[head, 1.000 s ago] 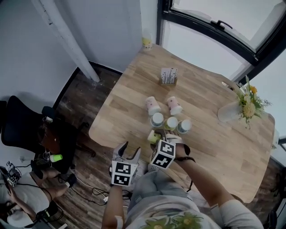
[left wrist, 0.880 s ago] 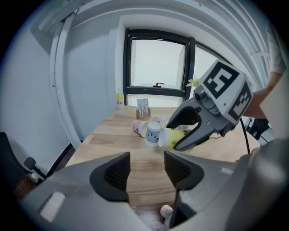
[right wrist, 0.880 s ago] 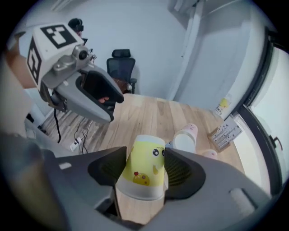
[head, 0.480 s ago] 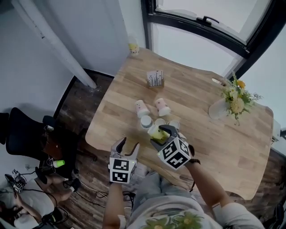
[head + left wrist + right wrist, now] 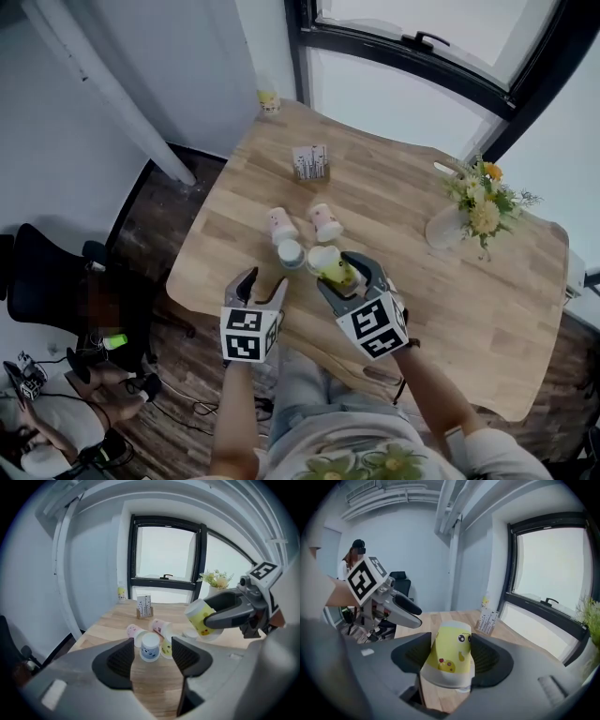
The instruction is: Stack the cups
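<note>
We had raised the yellow cup (image 5: 330, 265), clamped in our right gripper (image 5: 345, 273) — ready to stack; left gripper (image 5: 263, 279) gaped empty.

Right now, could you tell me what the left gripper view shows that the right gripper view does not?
Only the left gripper view: cups on the wooden table, among them an upside-down blue cup and a pink cup on its side, seen past its own open, empty jaws, plus the right gripper from outside. Only the right gripper view: the left gripper from outside, a black chair and a person in the background. Both: the yellow cup clamped in the right gripper, the card holder, the table and the window.
</note>
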`<state>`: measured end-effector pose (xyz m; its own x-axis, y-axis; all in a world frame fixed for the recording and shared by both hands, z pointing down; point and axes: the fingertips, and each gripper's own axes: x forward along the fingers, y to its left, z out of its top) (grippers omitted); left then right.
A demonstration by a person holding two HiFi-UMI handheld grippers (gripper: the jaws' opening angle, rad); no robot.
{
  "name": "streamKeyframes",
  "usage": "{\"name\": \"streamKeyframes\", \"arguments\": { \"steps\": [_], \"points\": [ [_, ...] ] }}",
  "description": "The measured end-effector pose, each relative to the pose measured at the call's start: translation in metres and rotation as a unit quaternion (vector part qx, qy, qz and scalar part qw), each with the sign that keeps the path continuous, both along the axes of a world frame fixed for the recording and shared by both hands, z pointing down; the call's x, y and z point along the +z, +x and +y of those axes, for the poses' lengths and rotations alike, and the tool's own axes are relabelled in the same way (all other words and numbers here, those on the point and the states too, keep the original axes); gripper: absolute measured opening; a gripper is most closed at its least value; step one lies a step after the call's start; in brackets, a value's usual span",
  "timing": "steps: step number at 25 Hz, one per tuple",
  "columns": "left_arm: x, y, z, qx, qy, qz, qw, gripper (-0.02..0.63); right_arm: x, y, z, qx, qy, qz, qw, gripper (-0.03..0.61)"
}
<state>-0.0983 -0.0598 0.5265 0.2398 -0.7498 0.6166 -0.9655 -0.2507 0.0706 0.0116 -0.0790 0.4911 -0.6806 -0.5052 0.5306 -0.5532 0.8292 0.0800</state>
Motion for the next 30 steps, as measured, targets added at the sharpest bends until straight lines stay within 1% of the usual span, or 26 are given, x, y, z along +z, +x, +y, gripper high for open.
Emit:
{"name": "streamKeyframes", "arguments": {
  "steps": [3, 6, 10, 13, 17, 18, 20, 21, 22, 24, 30],
  "points": [
    [0.006, -0.004, -0.02, 0.0, -0.015, 0.021, 0.9997, 0.252, 0.002, 0.004, -0.003, 0.018, 0.0, -0.006, 1.0, 0.268],
    [0.014, -0.009, -0.036, -0.007, -0.041, 0.058, 0.9974, 0.257, 0.006, 0.009, -0.007, 0.043, -0.005, -0.006, 0.999, 0.268],
    [0.024, -0.019, -0.057, -0.015, -0.079, 0.095, 0.9922, 0.265, 0.01, 0.013, -0.016, 0.08, -0.011, -0.013, 0.997, 0.268],
    [0.034, -0.025, -0.072, -0.025, -0.112, 0.131, 0.9848, 0.276, 0.012, 0.016, -0.024, 0.103, -0.016, -0.007, 0.995, 0.268],
    [0.044, -0.03, -0.097, -0.041, -0.155, 0.188, 0.969, 0.279, 0.01, 0.021, -0.034, 0.13, -0.02, -0.004, 0.991, 0.268],
    [0.048, -0.03, -0.103, -0.045, -0.169, 0.205, 0.9631, 0.29, 0.01, 0.023, -0.036, 0.136, -0.021, -0.004, 0.99, 0.268],
    [0.058, -0.029, -0.113, -0.056, -0.198, 0.243, 0.9478, 0.302, 0.011, 0.025, -0.04, 0.147, -0.024, -0.004, 0.989, 0.268],
    [0.063, -0.029, -0.118, -0.062, -0.212, 0.259, 0.9403, 0.317, 0.012, 0.025, -0.042, 0.151, -0.024, -0.003, 0.988, 0.268],
    [0.069, -0.03, -0.122, -0.066, -0.225, 0.269, 0.934, 0.318, 0.013, 0.026, -0.042, 0.155, -0.025, -0.002, 0.988, 0.267],
    [0.079, -0.031, -0.129, -0.071, -0.251, 0.276, 0.925, 0.318, 0.013, 0.027, -0.044, 0.164, -0.027, -0.002, 0.986, 0.268],
    [0.107, -0.031, -0.144, -0.071, -0.313, 0.267, 0.9085, 0.319, 0.018, 0.029, -0.052, 0.183, -0.032, 0.0, 0.983, 0.268]
  ]
}}
